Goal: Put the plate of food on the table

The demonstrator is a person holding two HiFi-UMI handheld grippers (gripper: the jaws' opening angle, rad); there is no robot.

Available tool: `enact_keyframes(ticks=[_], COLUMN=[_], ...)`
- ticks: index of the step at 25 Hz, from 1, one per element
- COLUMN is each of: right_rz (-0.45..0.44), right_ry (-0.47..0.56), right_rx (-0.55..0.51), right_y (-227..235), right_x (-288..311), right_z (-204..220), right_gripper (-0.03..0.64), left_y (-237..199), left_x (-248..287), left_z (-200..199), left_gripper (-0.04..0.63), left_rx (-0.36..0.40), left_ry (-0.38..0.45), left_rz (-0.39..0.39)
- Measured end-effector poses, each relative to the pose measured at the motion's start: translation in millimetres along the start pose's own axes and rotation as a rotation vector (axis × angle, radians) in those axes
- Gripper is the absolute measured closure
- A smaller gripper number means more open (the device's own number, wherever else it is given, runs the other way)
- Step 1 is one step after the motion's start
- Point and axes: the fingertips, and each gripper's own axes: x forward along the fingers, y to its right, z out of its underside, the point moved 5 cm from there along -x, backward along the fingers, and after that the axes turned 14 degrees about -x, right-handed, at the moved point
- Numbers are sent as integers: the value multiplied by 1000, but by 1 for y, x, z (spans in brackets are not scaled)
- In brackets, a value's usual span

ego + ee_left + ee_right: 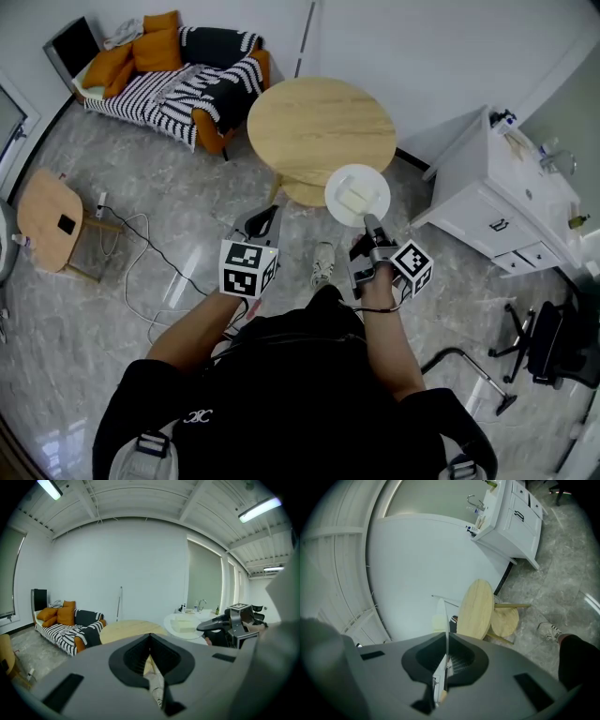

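Upper left of the head view: striped sofa (178,84) with orange cushions against the wall, and a small wooden side table (47,216) at the left edge; neither bears on the task. Centre-left: left gripper (265,220) is held out ahead of the body. Its own view shows the jaws (150,639) closed together with nothing between them, so it looks to be an idle hand kept clear of the load. Centre: round wooden table (322,127), with a bare top. Just right of centre: the plate (332,199) carries a pale slab of food (357,194) and overlaps the table's near edge in the picture. The left gripper view shows the plate (187,636) above and to the right of the tabletop (131,627), so it appears to be in the air, not yet set down. Right gripper (369,223) is clamped on the plate's near rim. In its own view the plate (442,616) runs edge-on straight into the closed jaws, and the room appears turned sideways. Judgement: pinching the rim from above and below is what keeps the plate level and the food on it. Right side: white cabinet (497,202) stands well apart from the table. Remaining step, as I read it: carry the plate over the tabletop, lower it and let go.
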Motion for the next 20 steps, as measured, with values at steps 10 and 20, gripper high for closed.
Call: enact_keyframes(ticks=[10, 20], right_rz=[-17, -30], right_ry=[-11, -56], right_rx=[-25, -37], right_y=[9, 17], right_x=[58, 121], right_z=[-25, -61], right_gripper=[600, 600], left_y=[-25, -36], left_x=[55, 112], left_z=[-20, -43], left_gripper=[588, 588], left_rx=[-8, 13], left_ry=[20, 1], left_rz=[-6, -24])
